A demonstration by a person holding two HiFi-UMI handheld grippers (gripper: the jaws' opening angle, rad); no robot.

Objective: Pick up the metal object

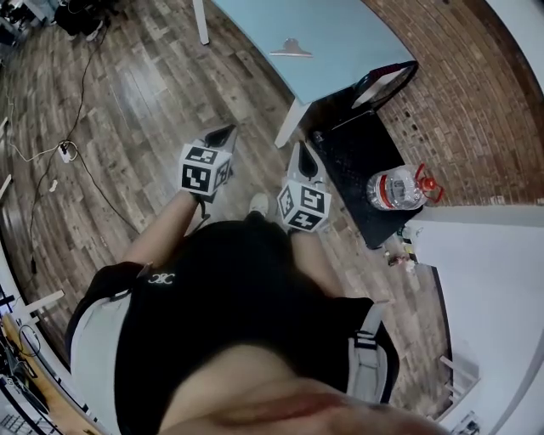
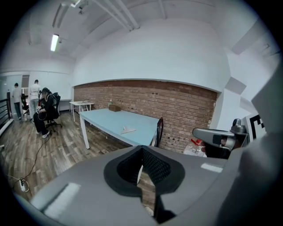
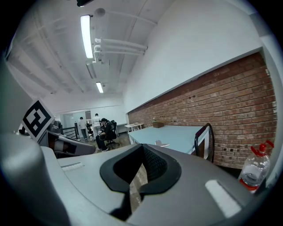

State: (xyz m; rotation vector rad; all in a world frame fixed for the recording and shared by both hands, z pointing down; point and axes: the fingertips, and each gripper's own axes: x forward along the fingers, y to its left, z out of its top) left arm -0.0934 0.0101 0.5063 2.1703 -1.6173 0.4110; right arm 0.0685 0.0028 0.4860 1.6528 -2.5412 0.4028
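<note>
The metal object (image 1: 291, 48) lies on the table (image 1: 357, 25); our left gripper (image 1: 219, 136) and right gripper (image 1: 303, 158), short of the table, are both closed, empty; we should near the table, then open one before reaching.

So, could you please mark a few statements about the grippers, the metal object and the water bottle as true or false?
1. The metal object lies on the light blue table. True.
2. The left gripper holds the metal object. False: its jaws are shut on nothing, and the object is on the table.
3. A clear water bottle with a red cap stands near the brick wall. True.
4. The right gripper has its jaws wide apart. False: they are shut together and empty.
</note>
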